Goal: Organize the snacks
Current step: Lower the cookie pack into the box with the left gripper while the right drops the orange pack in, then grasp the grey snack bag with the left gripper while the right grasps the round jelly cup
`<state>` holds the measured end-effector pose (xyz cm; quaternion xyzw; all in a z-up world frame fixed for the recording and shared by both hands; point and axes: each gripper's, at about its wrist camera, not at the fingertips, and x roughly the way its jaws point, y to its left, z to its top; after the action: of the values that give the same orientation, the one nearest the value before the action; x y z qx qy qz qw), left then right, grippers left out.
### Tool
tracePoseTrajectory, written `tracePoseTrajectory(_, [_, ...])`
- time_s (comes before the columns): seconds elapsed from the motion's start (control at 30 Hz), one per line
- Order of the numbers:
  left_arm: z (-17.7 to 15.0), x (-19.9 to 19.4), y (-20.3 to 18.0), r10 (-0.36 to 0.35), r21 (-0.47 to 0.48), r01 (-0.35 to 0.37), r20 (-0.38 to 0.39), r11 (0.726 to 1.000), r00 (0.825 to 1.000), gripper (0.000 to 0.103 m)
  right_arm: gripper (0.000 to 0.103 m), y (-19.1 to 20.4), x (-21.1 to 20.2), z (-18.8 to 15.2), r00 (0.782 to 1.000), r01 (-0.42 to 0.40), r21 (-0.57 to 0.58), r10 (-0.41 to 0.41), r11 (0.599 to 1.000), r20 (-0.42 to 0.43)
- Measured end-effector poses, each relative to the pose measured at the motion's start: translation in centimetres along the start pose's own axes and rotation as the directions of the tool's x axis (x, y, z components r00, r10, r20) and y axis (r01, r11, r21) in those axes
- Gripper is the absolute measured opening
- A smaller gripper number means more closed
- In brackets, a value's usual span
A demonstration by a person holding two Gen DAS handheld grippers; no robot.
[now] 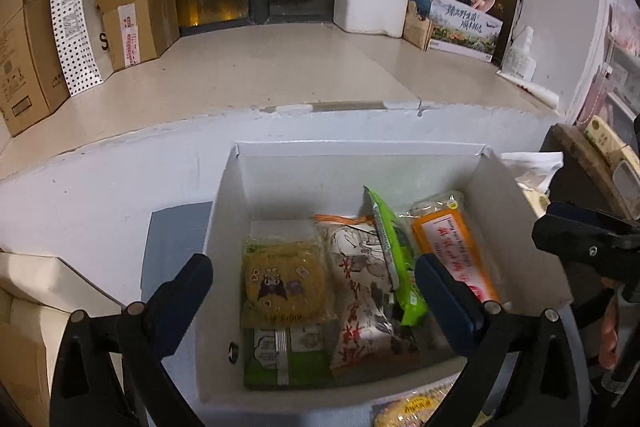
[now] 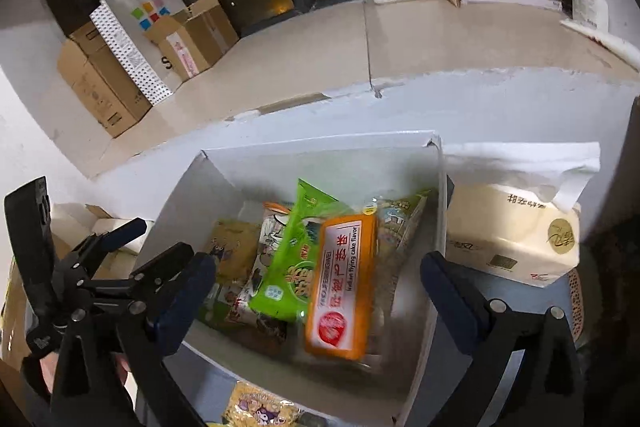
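Two grippers: our left gripper (image 1: 314, 285) and right gripper (image 2: 318, 277), both spread apart, holding nothing.
Snacks: orange packet (image 2: 344, 279), green packet (image 2: 292, 259), yellow packet (image 1: 284, 283) inside our white box (image 1: 228, 211).
Beside box: tissue pack (image 2: 516, 239).

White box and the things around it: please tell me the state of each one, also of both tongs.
White box: open, holding snacks.
Orange packet: lying in the box, sealed.
Green packet: lying in the box, tilted on others.
Tissue pack: opened, one sheet pulled up.
Left tongs: open, empty.
Right tongs: open, empty.
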<state>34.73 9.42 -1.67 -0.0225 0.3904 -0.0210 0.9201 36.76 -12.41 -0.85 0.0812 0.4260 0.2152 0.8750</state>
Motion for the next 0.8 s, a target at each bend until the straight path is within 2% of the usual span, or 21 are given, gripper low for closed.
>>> tracePoseTrajectory(0.1, [-0.6, -2.1, 0.0, -0.012, -0.015, 0.013, 0.022, 1.0, 1.0, 0.103, 0.103, 0.6, -1.6, -0.4, 1.0, 0.001, -0.015, 0.0, 1.0, 0.026])
tracePoseTrajectory(0.23, [-1.9, -5.3, -1.2, -0.008, 0.022, 0.007, 0.067, 1.0, 0.998, 0.103, 0.103, 1.6, -4.3, -1.8, 0.997, 0.012, -0.068, -0.007, 0.998, 0.076])
tracePoseTrajectory(0.3, [-2.5, -6.7, -1.6, 0.011, 0.022, -0.013, 0.094, 1.0, 0.995, 0.103, 0.103, 2.2, -5.5, -2.7, 0.993, 0.065, -0.083, -0.055, 0.994, 0.109])
tracePoseTrajectory(0.37, [-3.5, -8.7, -1.9, -0.011, 0.0, 0.011, 0.115, 1.0, 0.993, 0.103, 0.103, 2.9, -6.7, -3.9, 0.989, 0.084, -0.106, -0.071, 0.991, 0.128])
tracePoseTrajectory(0.5, [-5.8, -12.3, -2.5, -0.023, 0.005, 0.023, 0.153, 1.0, 0.988, 0.103, 0.103, 3.8, -9.3, -6.4, 0.991, 0.03, -0.145, -0.011, 0.989, 0.132])
tracePoseTrajectory(0.7, [-10.1, -16.9, -2.2, -0.023, -0.042, 0.031, 0.183, 0.999, 0.983, 0.103, 0.103, 4.0, -12.4, -10.6, 0.994, -0.014, -0.228, 0.038, 0.974, 0.1])
tracePoseTrajectory(0.8, [-12.5, -18.5, -2.0, -0.013, -0.041, 0.021, 0.176, 0.999, 0.984, 0.103, 0.103, 3.1, -13.7, -12.7, 0.993, -0.027, -0.211, 0.05, 0.977, 0.103])
